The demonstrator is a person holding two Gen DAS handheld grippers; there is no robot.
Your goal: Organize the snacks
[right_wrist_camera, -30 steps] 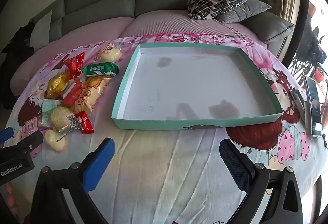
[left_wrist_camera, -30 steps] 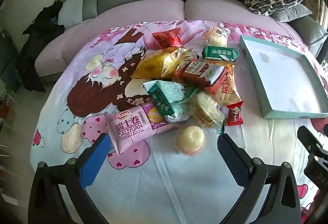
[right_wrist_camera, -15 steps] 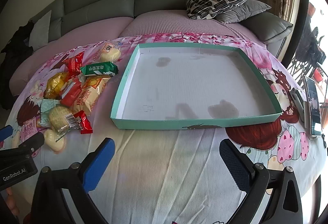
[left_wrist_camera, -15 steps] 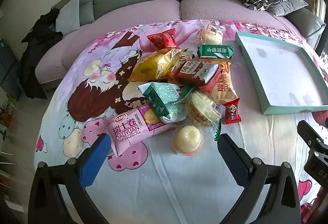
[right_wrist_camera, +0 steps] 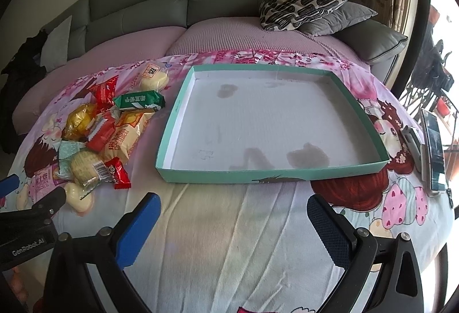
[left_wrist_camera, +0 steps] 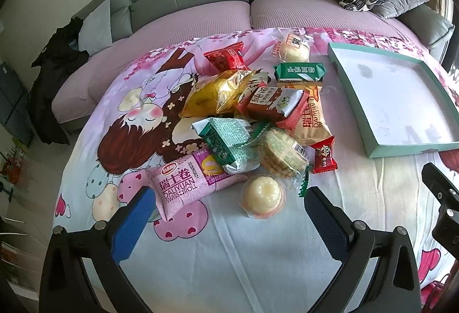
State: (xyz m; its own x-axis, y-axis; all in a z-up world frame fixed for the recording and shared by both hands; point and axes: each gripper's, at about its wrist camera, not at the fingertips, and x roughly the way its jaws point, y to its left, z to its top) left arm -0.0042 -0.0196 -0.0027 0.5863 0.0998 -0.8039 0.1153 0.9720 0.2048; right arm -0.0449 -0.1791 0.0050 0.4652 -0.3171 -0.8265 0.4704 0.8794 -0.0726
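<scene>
Left wrist view: left gripper hangs spread wide and empty just before the snack pile; a jelly cup lies between its fingers, untouched.
Right wrist view: right gripper spread wide, empty, facing the teal tray; snacks lie left of the tray on the cartoon sheet.

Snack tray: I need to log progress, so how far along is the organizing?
Nothing looks done: the teal tray holds no snacks. Nothing is in hand: the left gripper and right gripper are both open. Left to do: the whole snack pile lies on the sheet beside the tray, the jelly cup nearest the left gripper.
</scene>
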